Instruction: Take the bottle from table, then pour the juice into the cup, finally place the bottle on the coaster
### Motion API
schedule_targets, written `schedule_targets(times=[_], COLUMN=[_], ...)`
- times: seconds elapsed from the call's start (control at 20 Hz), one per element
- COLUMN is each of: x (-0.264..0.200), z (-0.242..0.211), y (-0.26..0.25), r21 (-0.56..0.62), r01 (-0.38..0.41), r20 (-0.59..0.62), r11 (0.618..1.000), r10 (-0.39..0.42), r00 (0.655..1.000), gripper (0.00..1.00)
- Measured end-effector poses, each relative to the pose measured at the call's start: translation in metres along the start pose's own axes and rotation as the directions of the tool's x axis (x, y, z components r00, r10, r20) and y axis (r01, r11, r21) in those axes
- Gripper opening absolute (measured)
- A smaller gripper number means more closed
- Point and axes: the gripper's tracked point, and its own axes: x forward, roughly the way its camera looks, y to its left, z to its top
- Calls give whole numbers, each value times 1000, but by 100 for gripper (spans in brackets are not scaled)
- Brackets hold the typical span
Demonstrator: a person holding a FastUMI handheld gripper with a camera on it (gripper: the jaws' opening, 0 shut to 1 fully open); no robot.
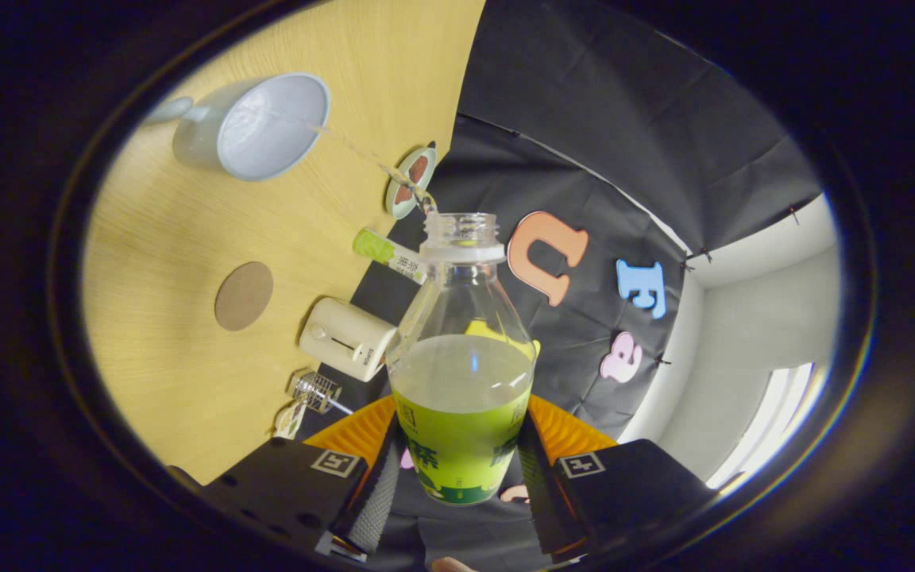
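Note:
My gripper (457, 469) is shut on a clear plastic bottle (461, 349) with a green label, both fingers pressing on its lower body. The bottle has no cap and is tipped toward the table, and the view is rolled sideways. A thin stream of juice (354, 147) runs from the bottle's mouth (461, 230) to the pale blue cup (255, 127), which stands on the wooden table (179, 238) beyond the bottle. The juice inside the bottle fills about its lower half. A round brown coaster (244, 295) lies flat on the table between the cup and my fingers.
Along the table's far edge by the black cloth wall lie a small round dish (410, 183), a green-capped tube (390, 254), a white boxy device (346, 338) and a small wire whisk-like item (316, 391). A white wall and a window (775, 421) lie beyond the cloth.

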Motion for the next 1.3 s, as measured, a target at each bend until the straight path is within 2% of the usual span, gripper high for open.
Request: schedule_targets(times=[0.65,1.3], x=[2,0], z=[-2,5], y=[-22,-27], r21=[-63,-100], r01=[57,74], r20=[5,20], r11=[996,992], r10=[-57,-72], r00=[998,997], gripper=[76,76])
